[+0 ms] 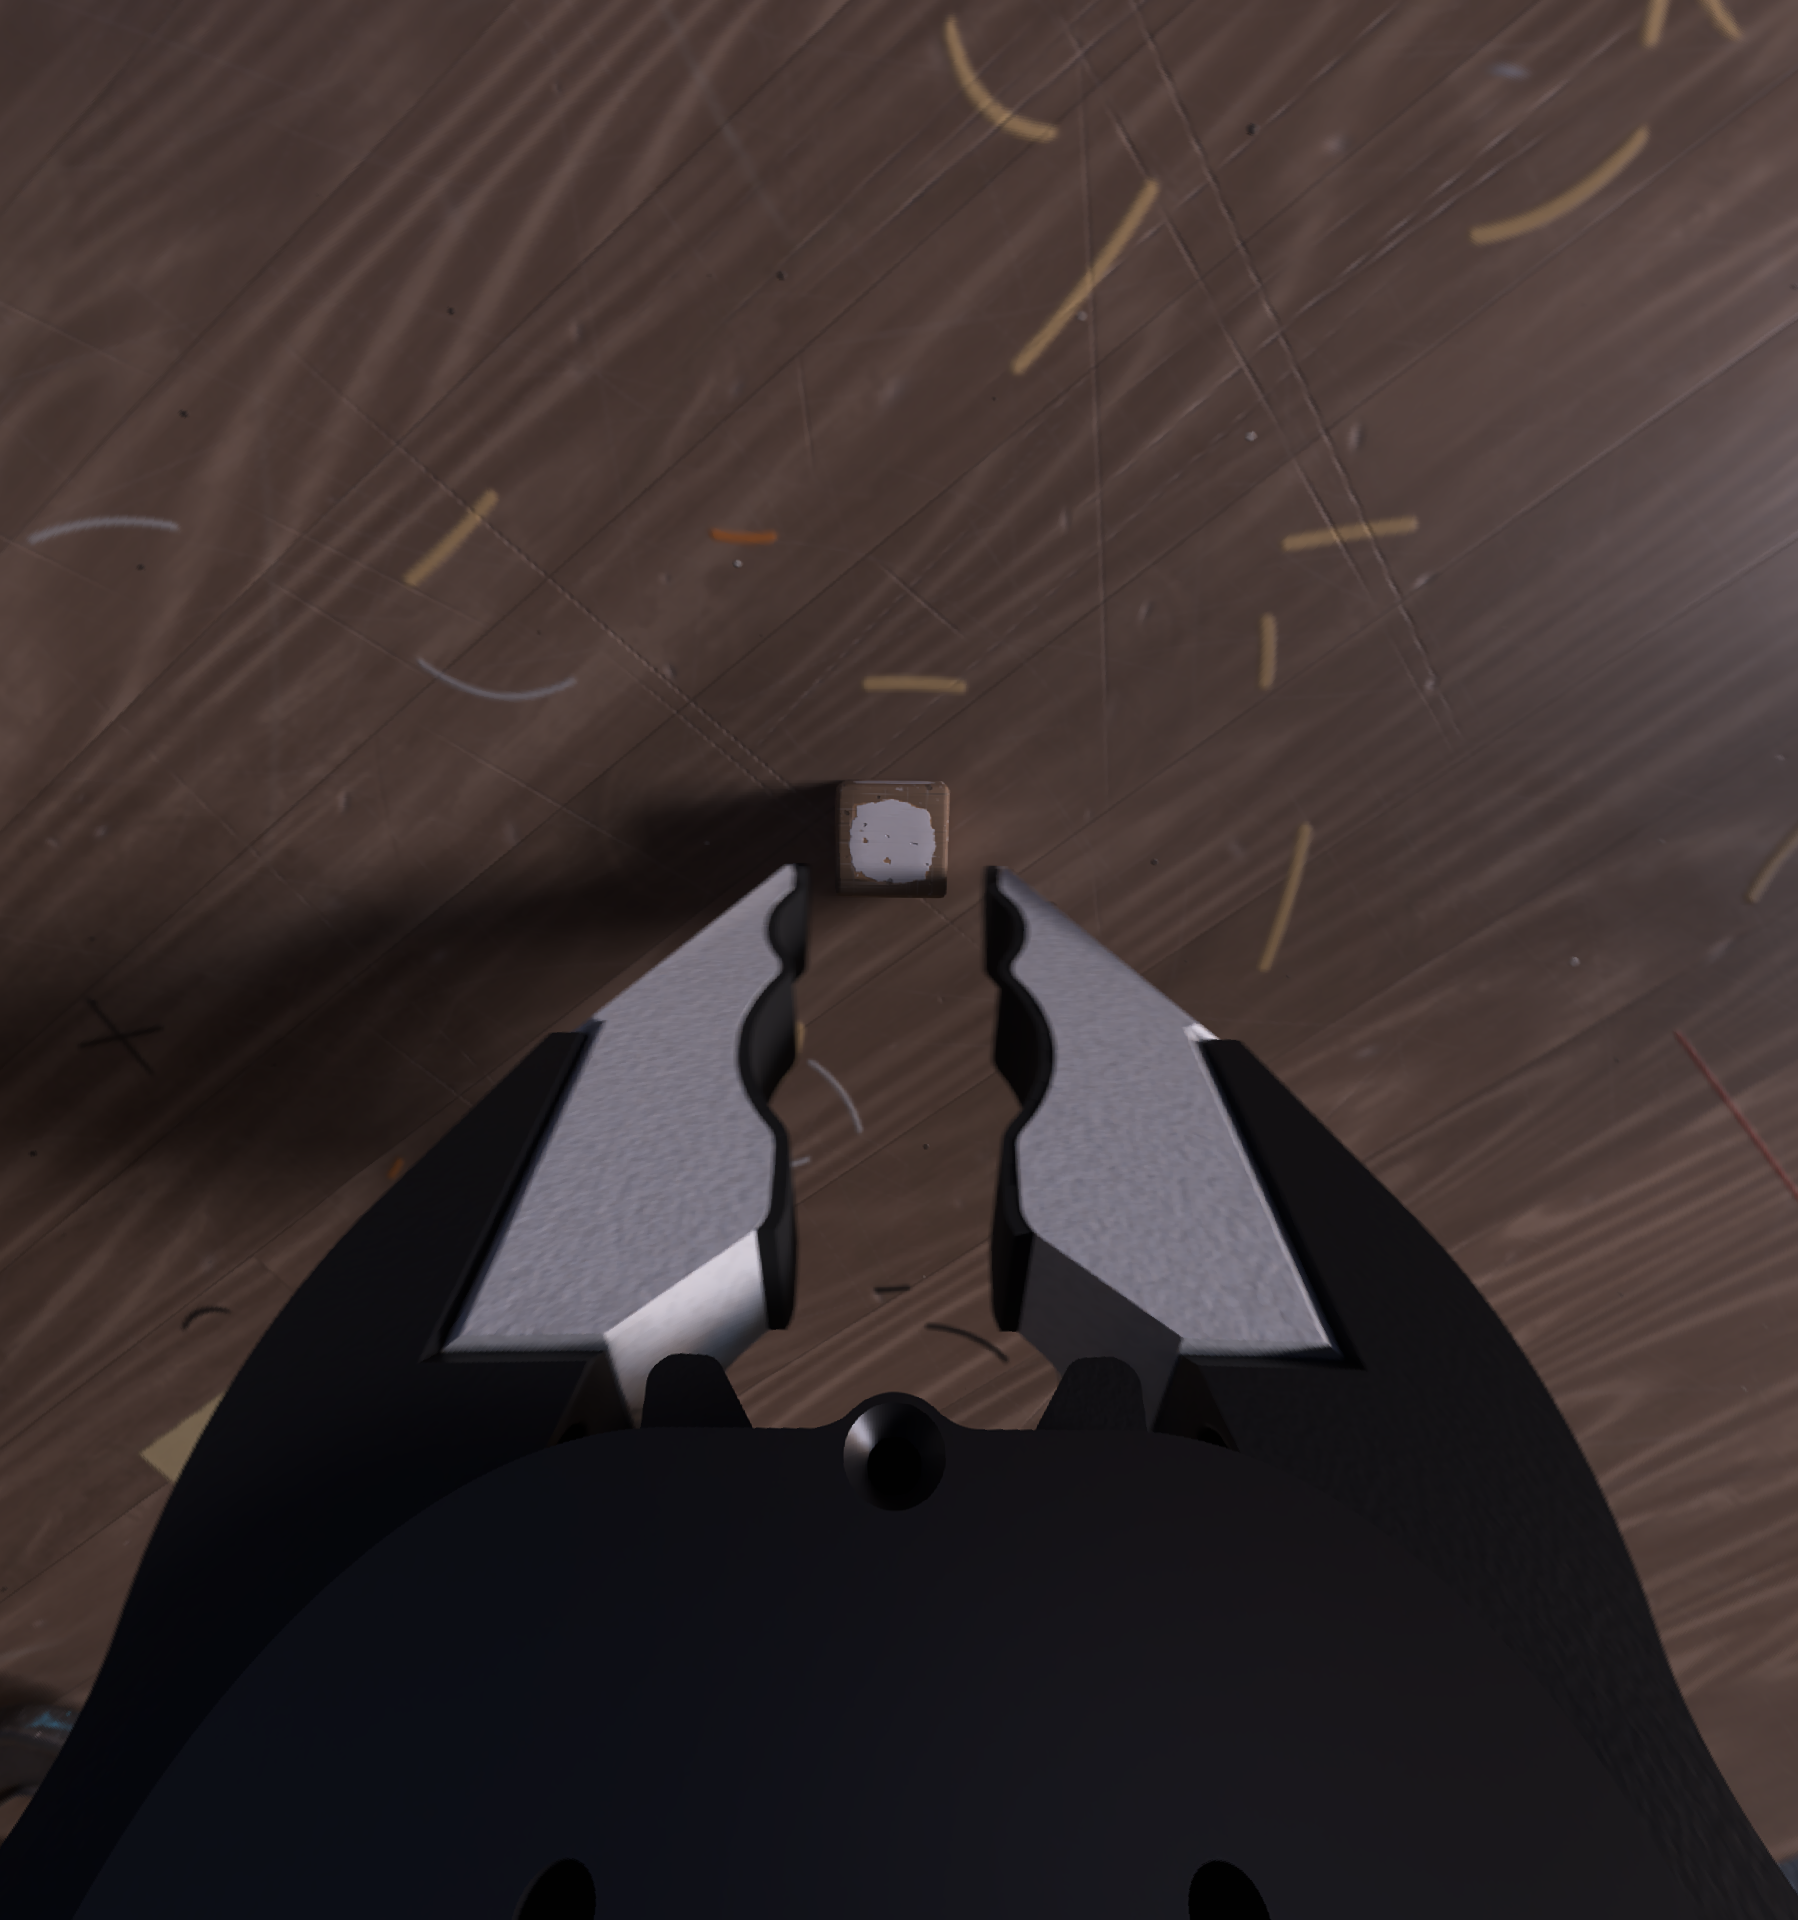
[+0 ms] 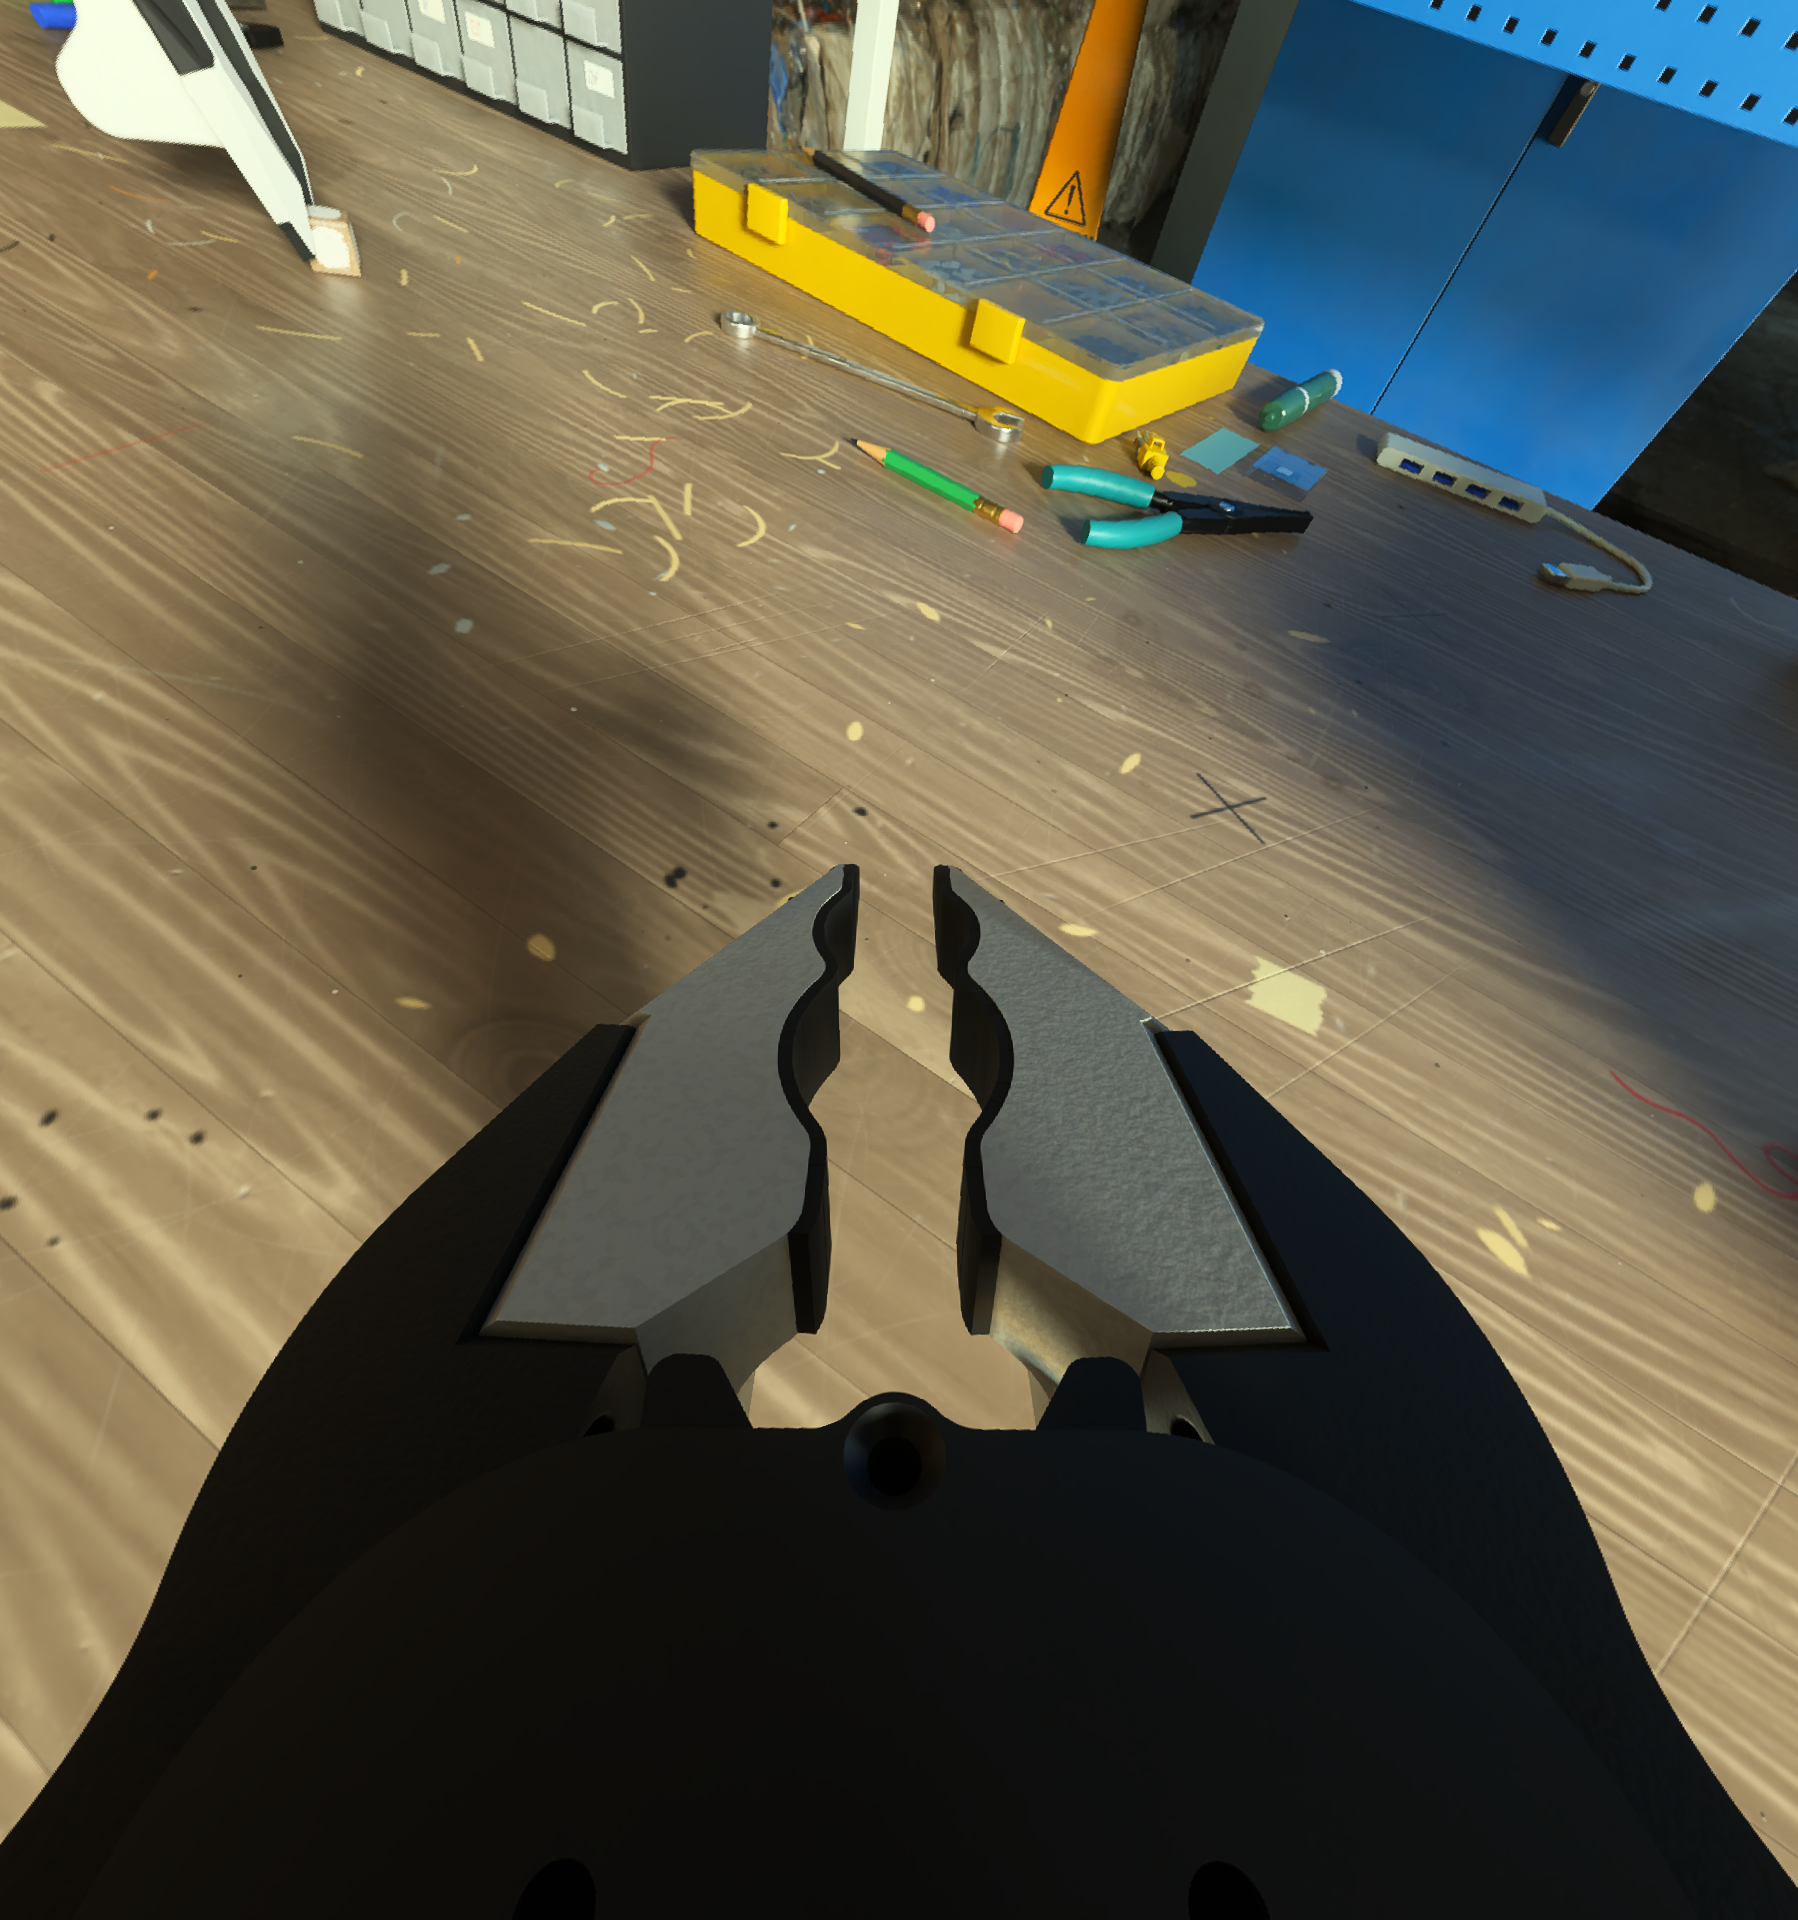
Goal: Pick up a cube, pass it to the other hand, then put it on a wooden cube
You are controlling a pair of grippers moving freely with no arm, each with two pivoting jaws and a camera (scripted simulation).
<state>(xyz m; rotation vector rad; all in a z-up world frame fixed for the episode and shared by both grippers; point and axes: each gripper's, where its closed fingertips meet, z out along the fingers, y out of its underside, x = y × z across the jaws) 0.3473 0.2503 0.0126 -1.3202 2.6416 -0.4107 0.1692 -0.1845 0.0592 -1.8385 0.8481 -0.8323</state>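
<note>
Since cube [image 1: 893, 840] sits just beyond fingertips, left gripper [image 1: 895, 883] spread above for straddling; right gripper [image 2: 896, 878] idle, parted, empty.

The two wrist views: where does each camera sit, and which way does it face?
Left wrist view: on the left hand-held gripper, facing steeply down at the cube on the bench; its open fingers show.
Right wrist view: on the right hand-held gripper, low, facing across the bench toward the yellow case; its empty fingers show.
Shared: the cube, with the left hand-held gripper over it.
</note>
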